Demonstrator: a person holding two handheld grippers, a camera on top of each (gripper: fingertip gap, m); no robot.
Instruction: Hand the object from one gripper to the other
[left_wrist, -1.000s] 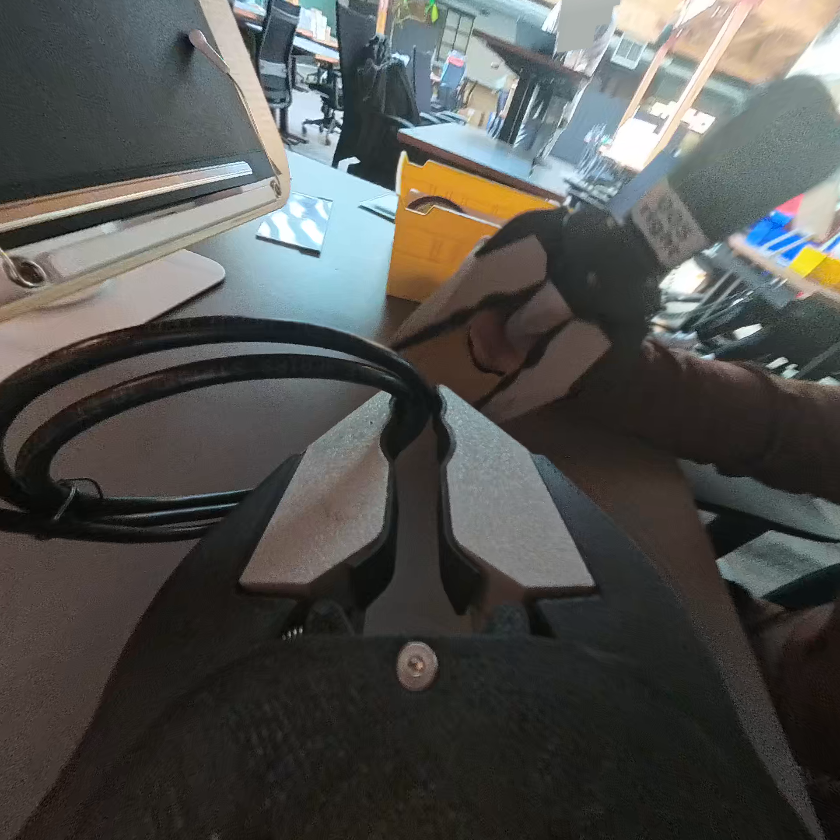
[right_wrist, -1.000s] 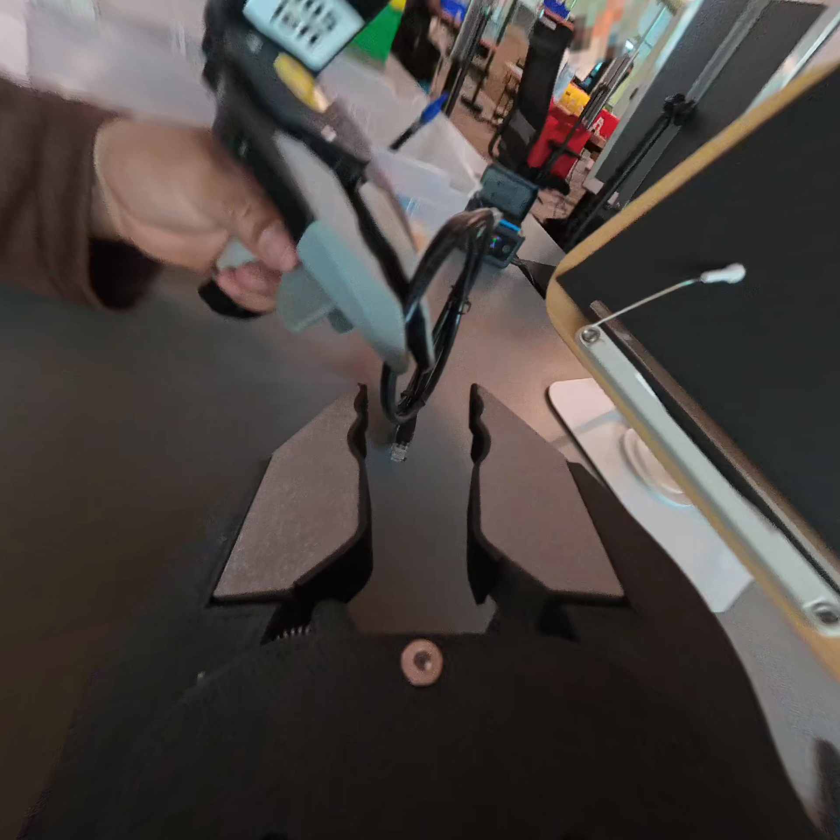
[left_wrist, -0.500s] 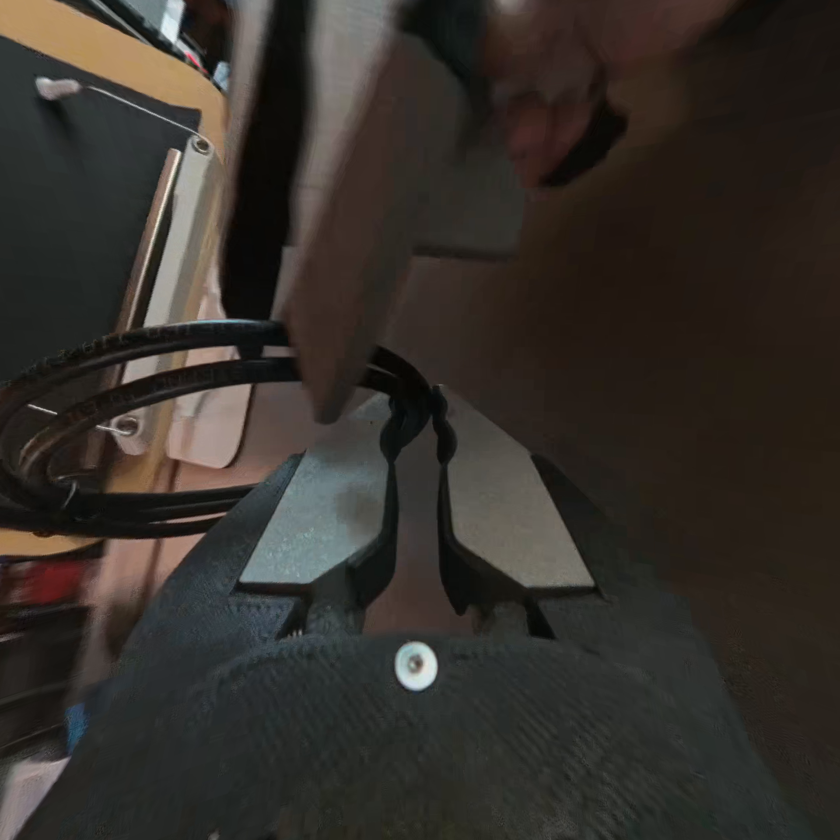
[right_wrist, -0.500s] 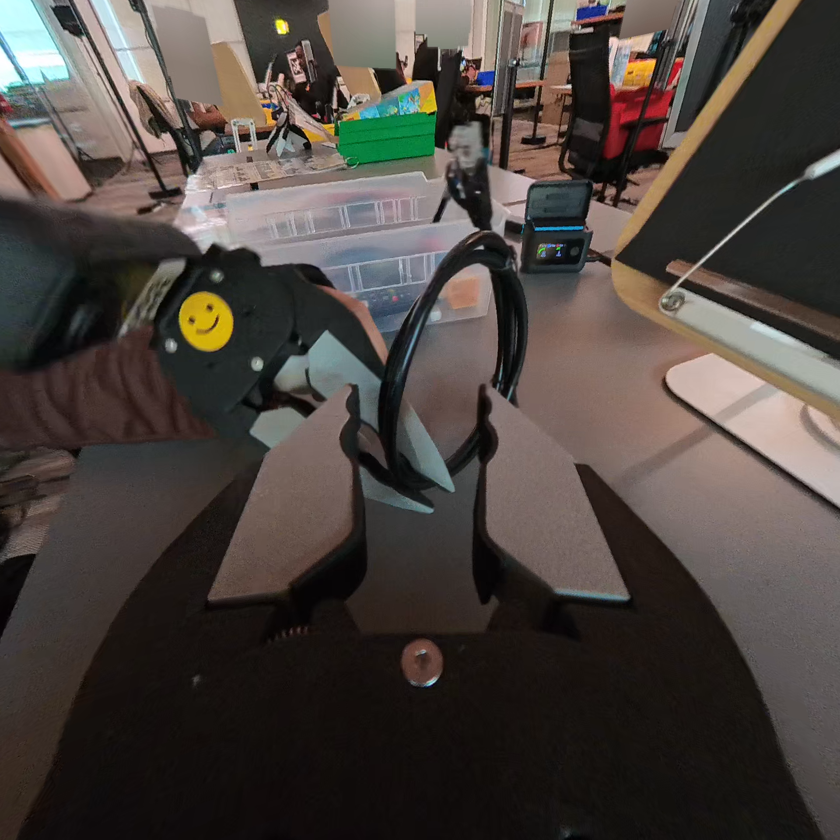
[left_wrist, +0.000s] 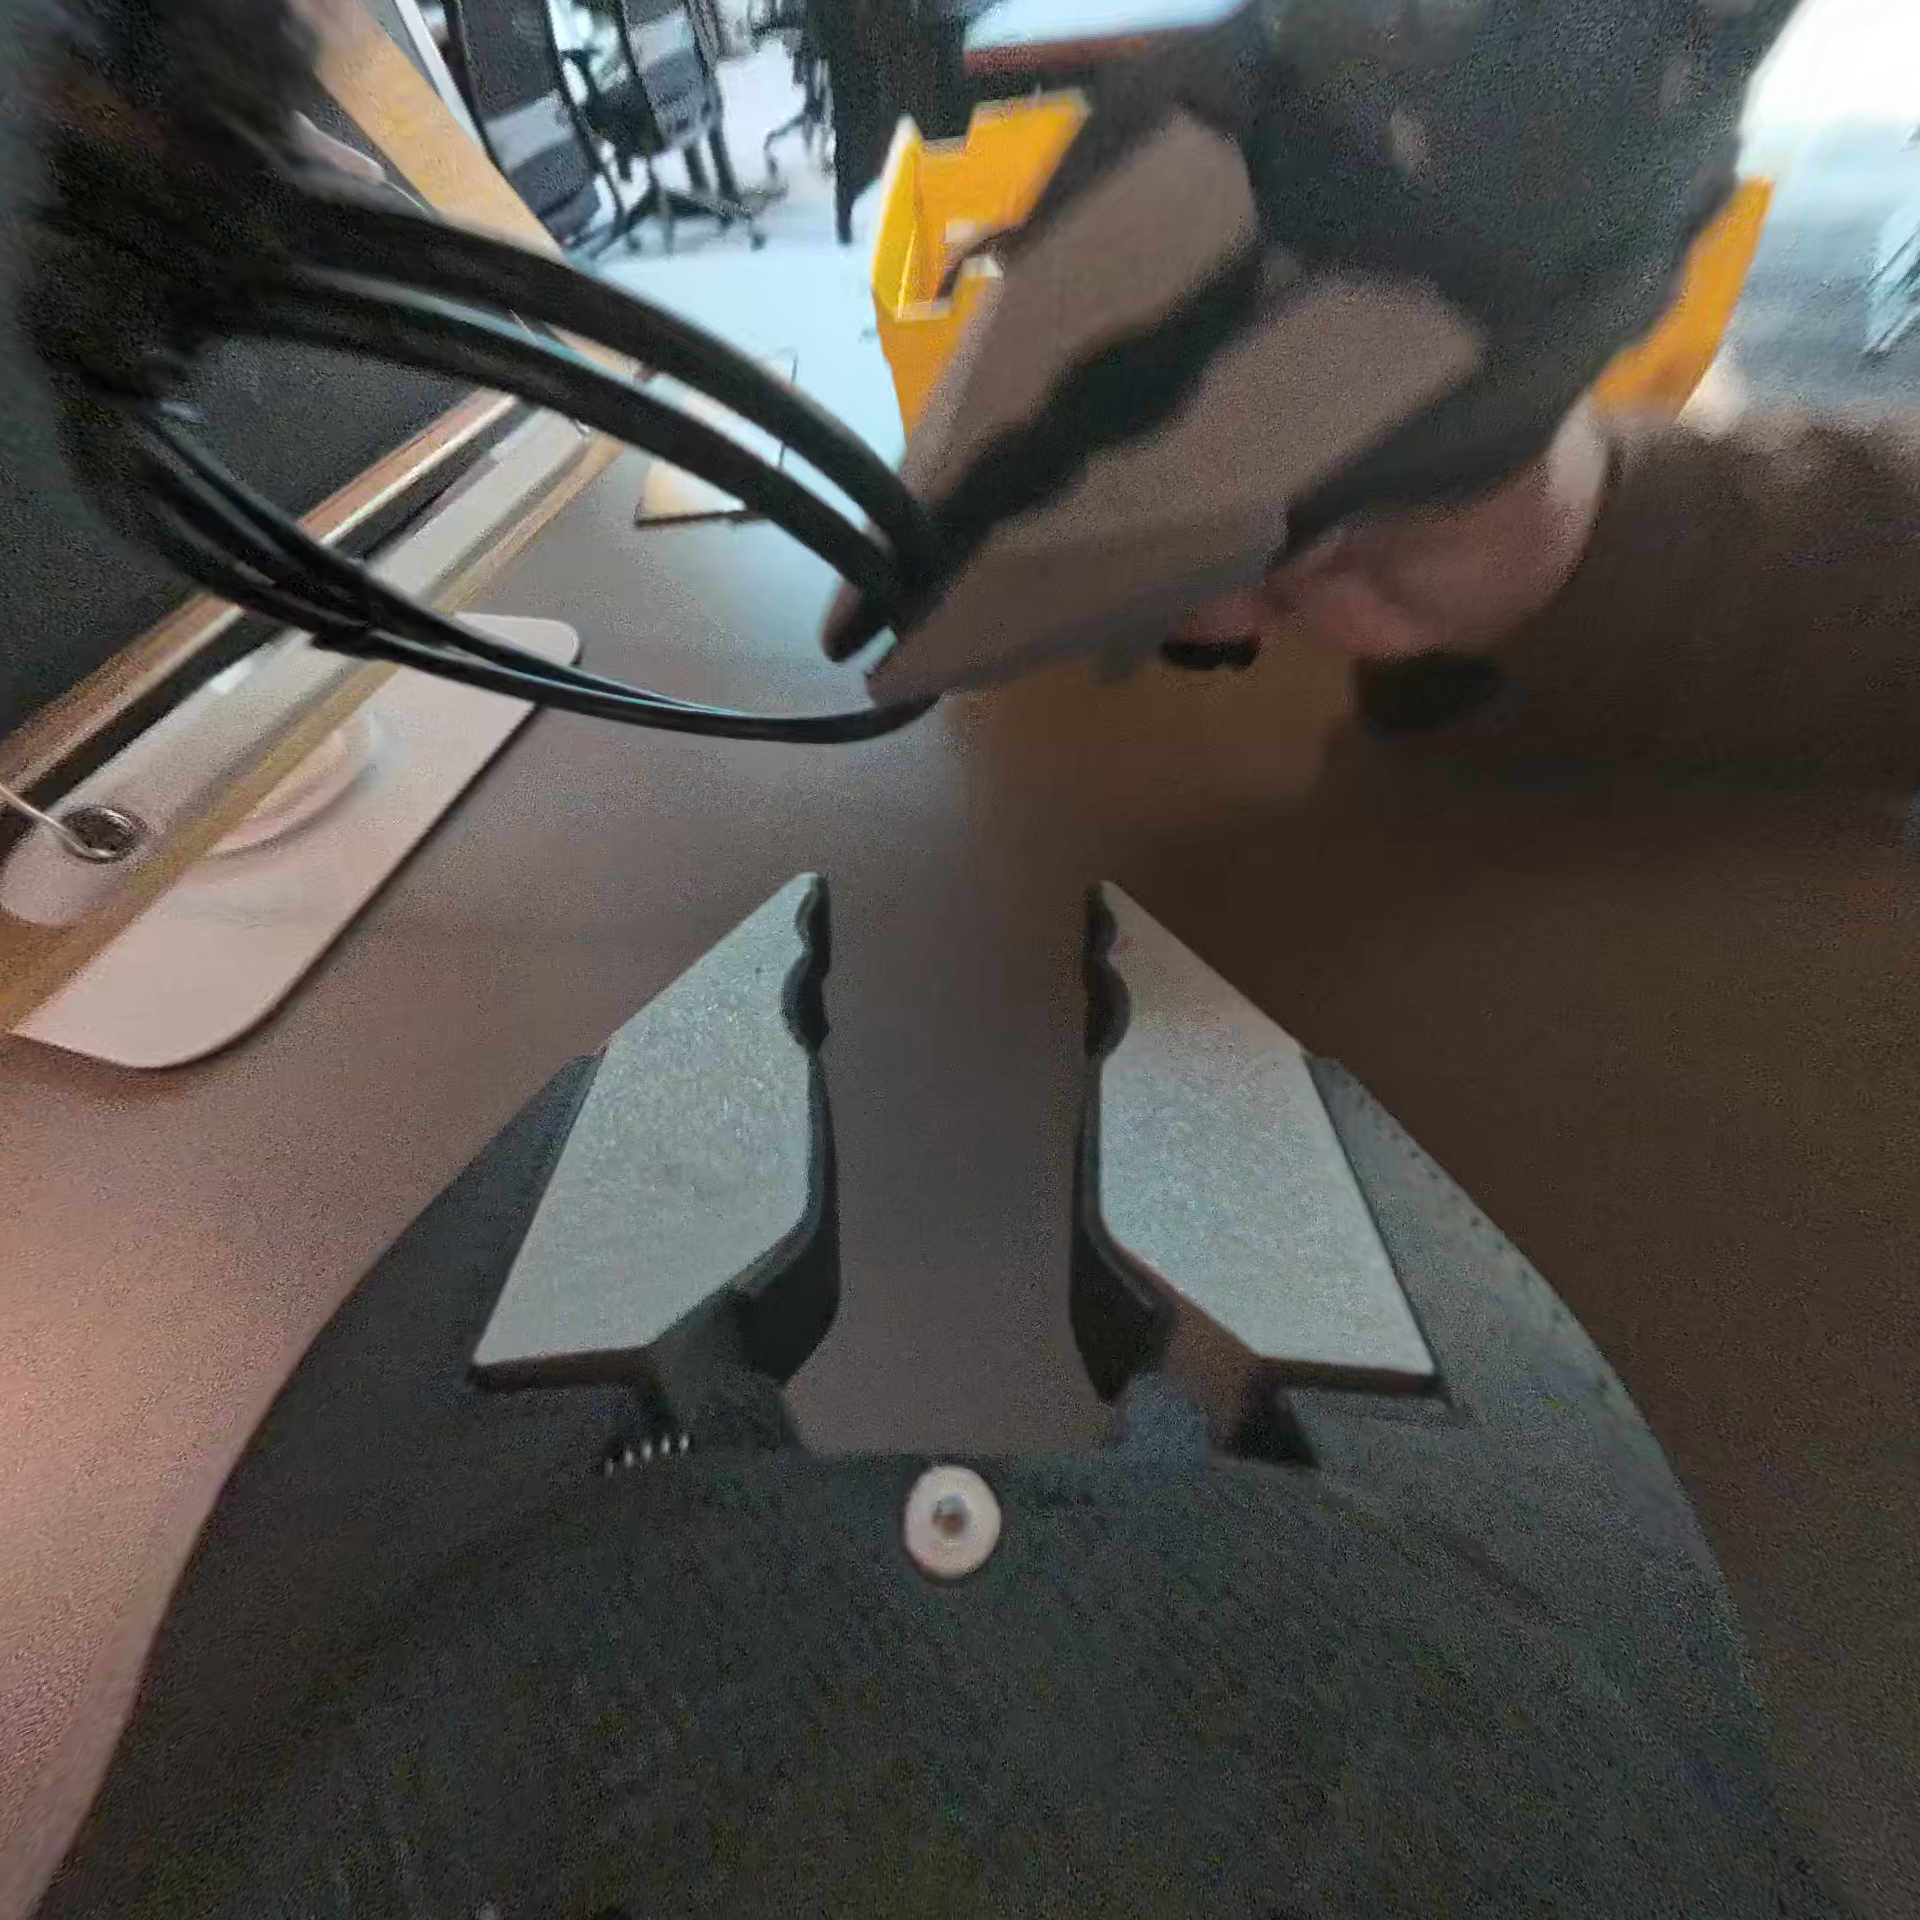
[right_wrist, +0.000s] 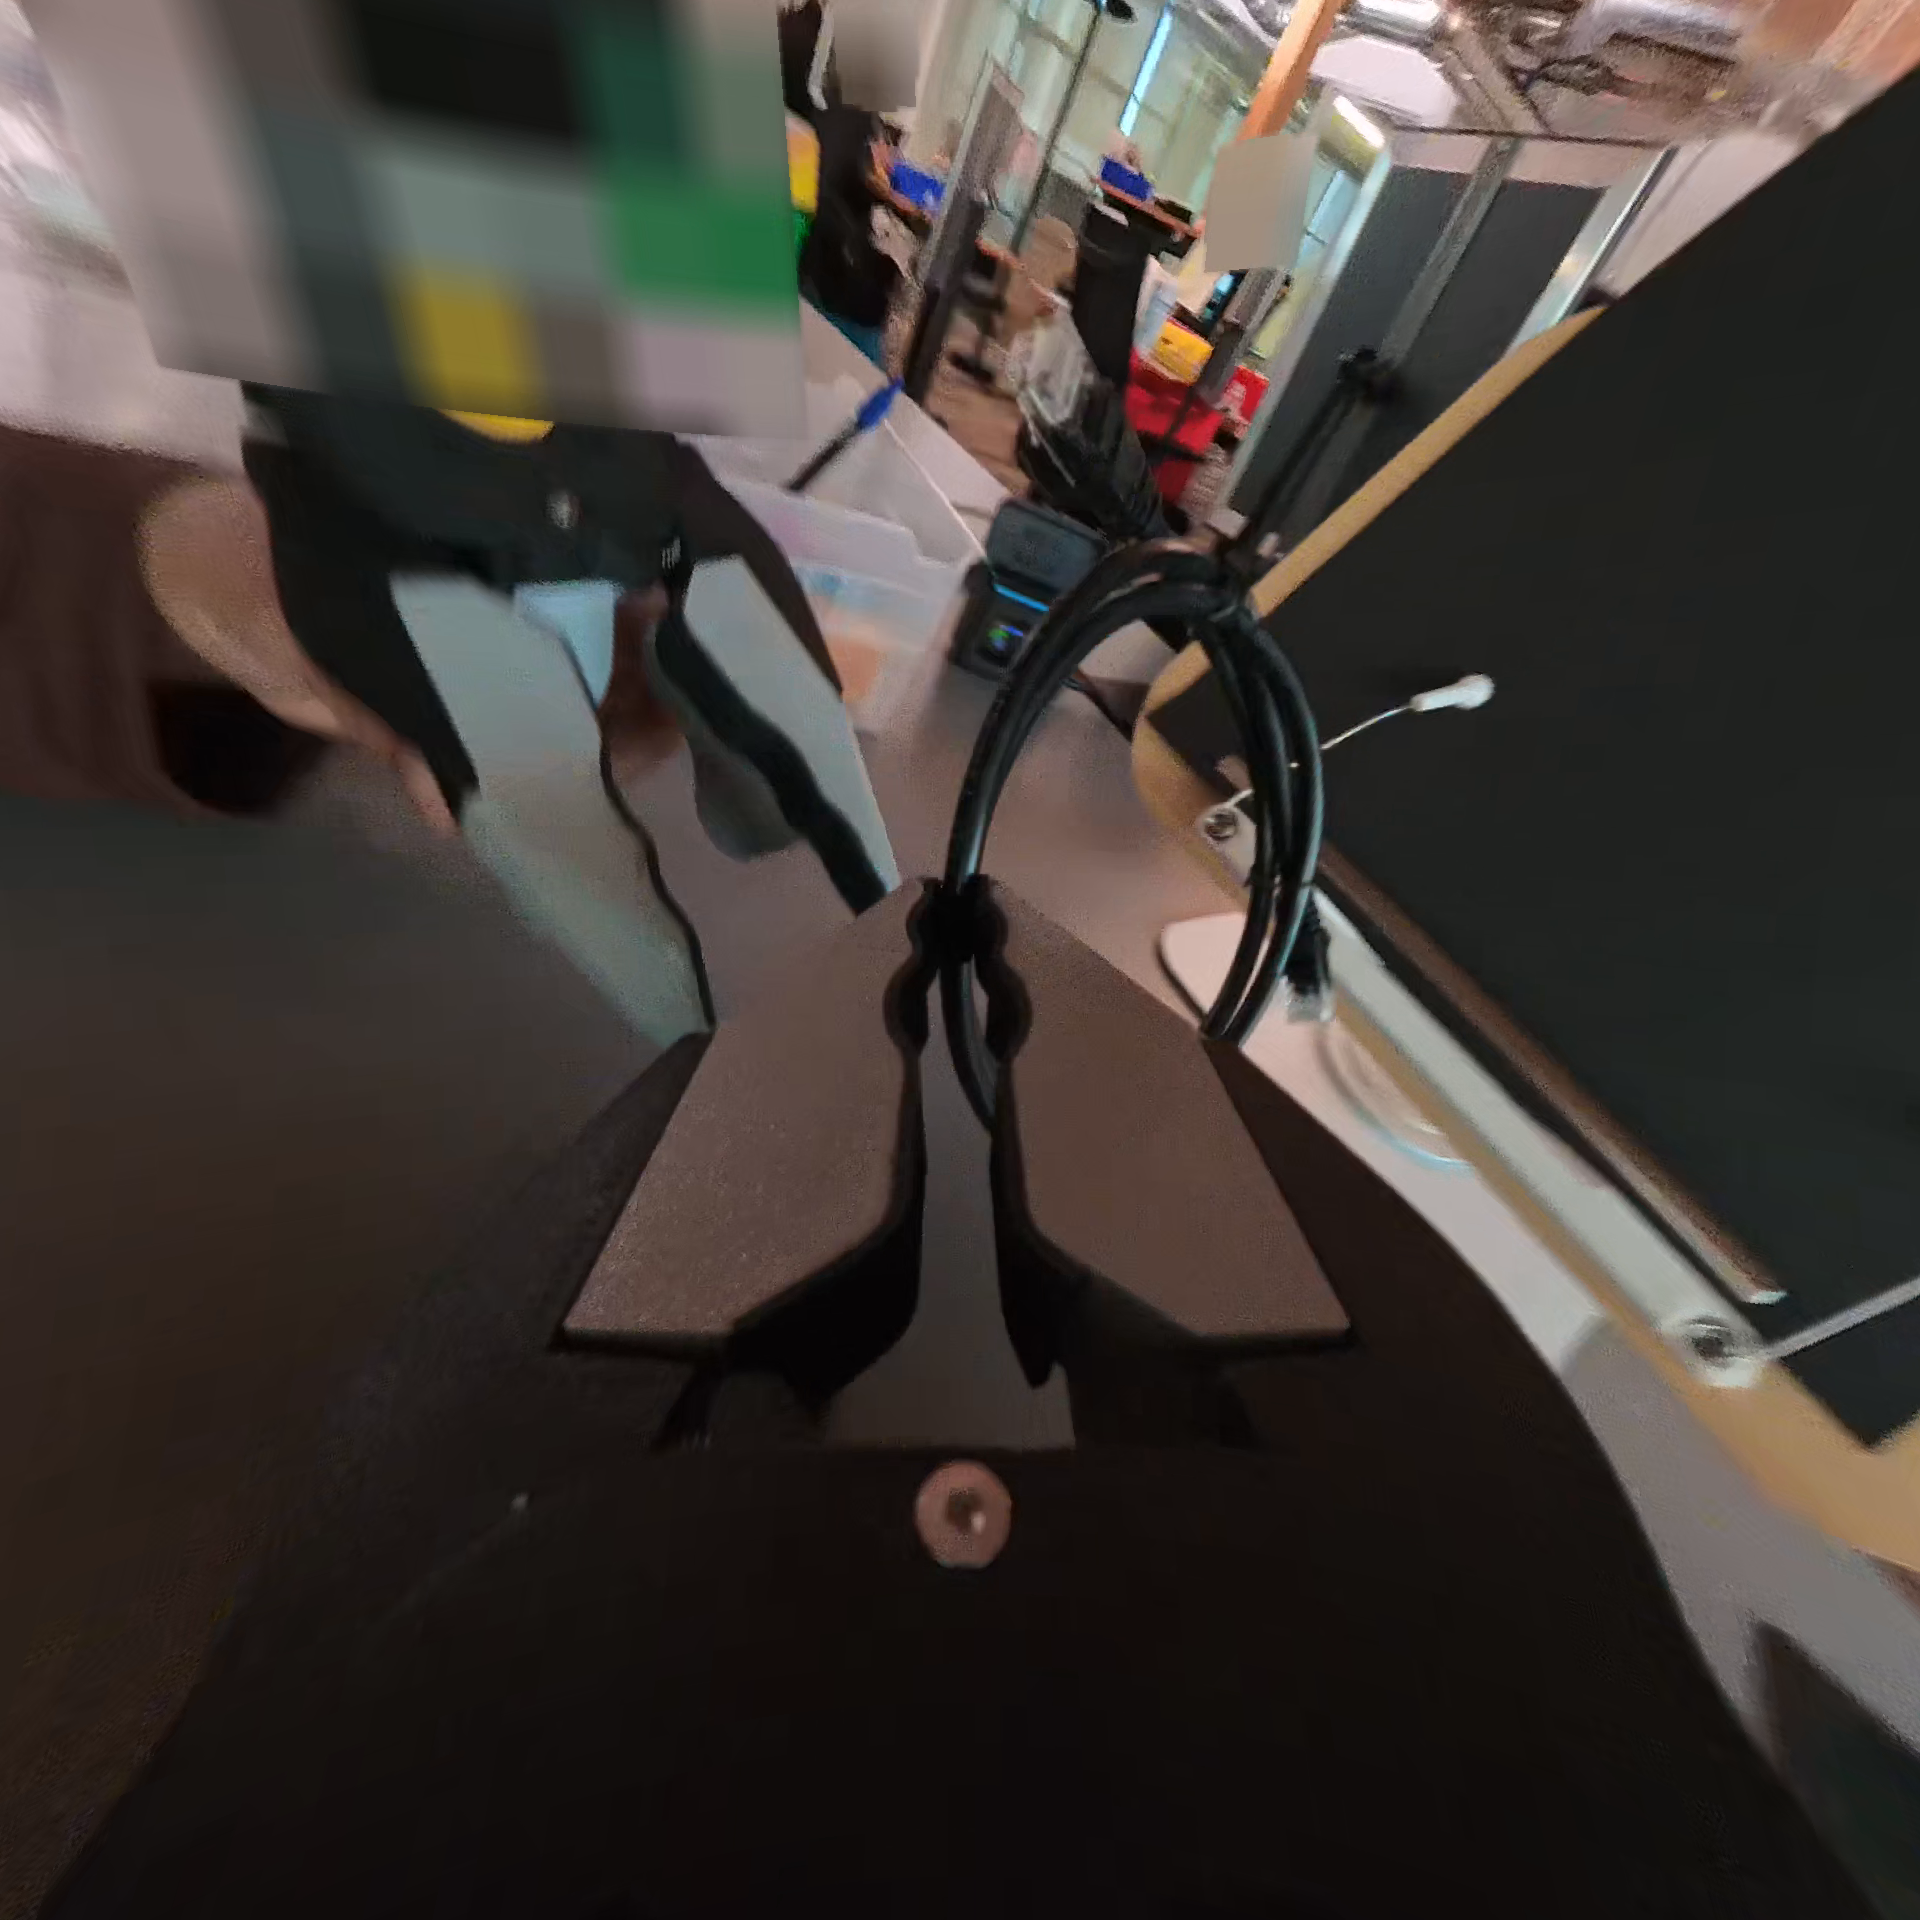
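The object is a coiled black cable (right_wrist: 1236, 727), tied into a loop with a plug end hanging at its right. My right gripper (right_wrist: 958, 914) is shut on the cable's strands at its fingertips and holds the loop upright above the table. In the left wrist view the same cable (left_wrist: 582, 343) hangs from the right gripper (left_wrist: 894, 644), which comes in from the upper right, held by a hand. My left gripper (left_wrist: 956, 914) is open and empty, below and short of the cable. It also shows in the right wrist view (right_wrist: 790, 914), open, to the left of the cable.
A black monitor with a wooden frame (right_wrist: 1662, 727) stands on a white base (left_wrist: 260, 894) on the brown table (left_wrist: 1455, 1039). A yellow box (left_wrist: 956, 208) is at the far side. A small dark device (right_wrist: 1013, 613) and clear bins (right_wrist: 862, 561) sit farther back.
My left gripper has opened and let go of the cable, then drawn back. My right gripper has shut on the cable and now holds it alone.
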